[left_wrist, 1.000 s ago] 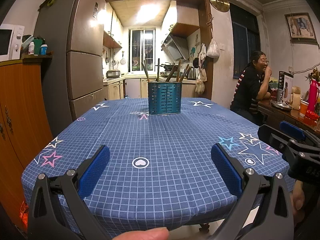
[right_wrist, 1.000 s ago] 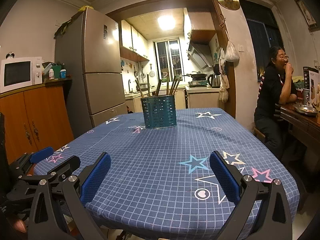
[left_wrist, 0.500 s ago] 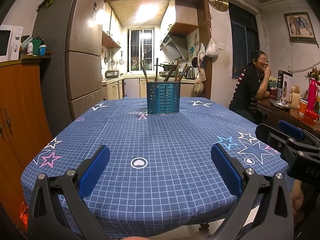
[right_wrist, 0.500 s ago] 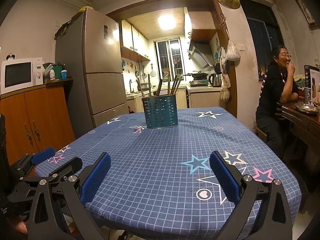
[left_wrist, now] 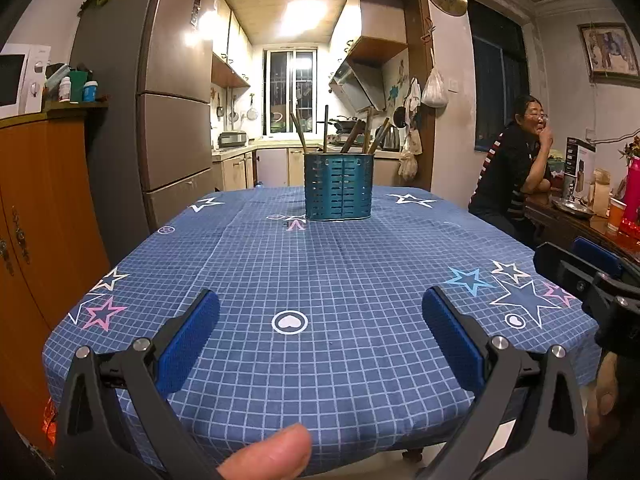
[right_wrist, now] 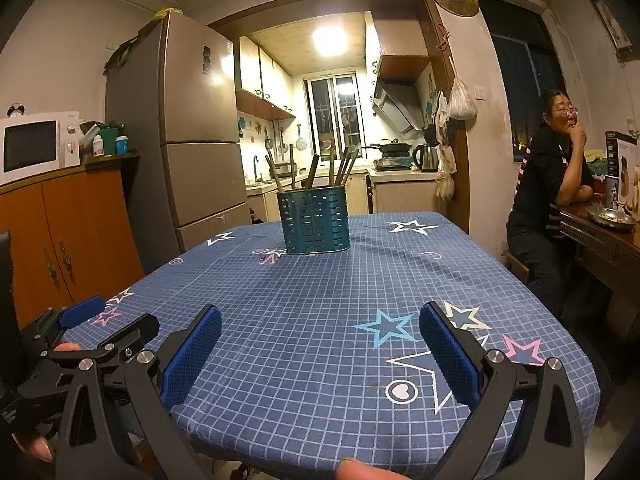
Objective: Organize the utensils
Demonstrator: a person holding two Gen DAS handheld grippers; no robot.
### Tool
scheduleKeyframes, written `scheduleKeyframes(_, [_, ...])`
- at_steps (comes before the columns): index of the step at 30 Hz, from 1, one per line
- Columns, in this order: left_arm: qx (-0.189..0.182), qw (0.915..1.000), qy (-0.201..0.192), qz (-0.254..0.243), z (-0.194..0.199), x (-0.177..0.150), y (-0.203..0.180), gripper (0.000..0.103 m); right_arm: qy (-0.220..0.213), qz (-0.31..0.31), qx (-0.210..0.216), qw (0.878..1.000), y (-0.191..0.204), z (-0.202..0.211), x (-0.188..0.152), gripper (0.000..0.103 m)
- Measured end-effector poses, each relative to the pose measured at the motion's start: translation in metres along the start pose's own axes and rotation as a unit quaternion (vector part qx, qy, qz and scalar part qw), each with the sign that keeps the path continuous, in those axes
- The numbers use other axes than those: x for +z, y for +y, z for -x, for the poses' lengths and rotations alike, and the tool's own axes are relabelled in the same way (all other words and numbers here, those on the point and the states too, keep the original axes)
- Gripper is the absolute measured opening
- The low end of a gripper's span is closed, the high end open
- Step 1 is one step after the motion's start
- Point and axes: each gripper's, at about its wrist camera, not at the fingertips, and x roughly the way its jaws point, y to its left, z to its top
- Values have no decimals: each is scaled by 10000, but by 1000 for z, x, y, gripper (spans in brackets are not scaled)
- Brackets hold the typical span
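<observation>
Left gripper [left_wrist: 320,312] and right gripper [right_wrist: 320,326] both spread wide, gripping nothing, well short of teal utensil holder [left_wrist: 339,186] bristling with upright utensils [right_wrist: 312,170] on tablecloth [left_wrist: 320,264].

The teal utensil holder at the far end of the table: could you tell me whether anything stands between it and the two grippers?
Nothing visible does. Only bare blue checked tablecloth lies between the open left gripper and the utensil holder, and likewise ahead of the open right gripper. The wooden sticks stand inside the holder.
</observation>
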Motion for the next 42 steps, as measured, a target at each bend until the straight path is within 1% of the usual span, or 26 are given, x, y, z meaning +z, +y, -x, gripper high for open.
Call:
scheduleKeyframes(9, [-58, 10000, 2, -61, 1, -1, -3, 98, 19, -16, 7, 10000, 1, -1, -1, 99])
scheduleKeyframes(31, [-105, 9999, 82, -2, -1, -1, -1, 98, 43, -22, 23, 10000, 2, -4, -3, 99])
scheduleKeyframes(36, [-124, 9999, 68, -24, -2, 1, -2, 98, 166, -201, 84, 9996, -1, -9, -3, 99])
scheduleKeyframes(42, [-184, 9998, 107, 28, -3, 1, -2, 98, 117, -180, 29, 9998, -3, -4, -5, 99])
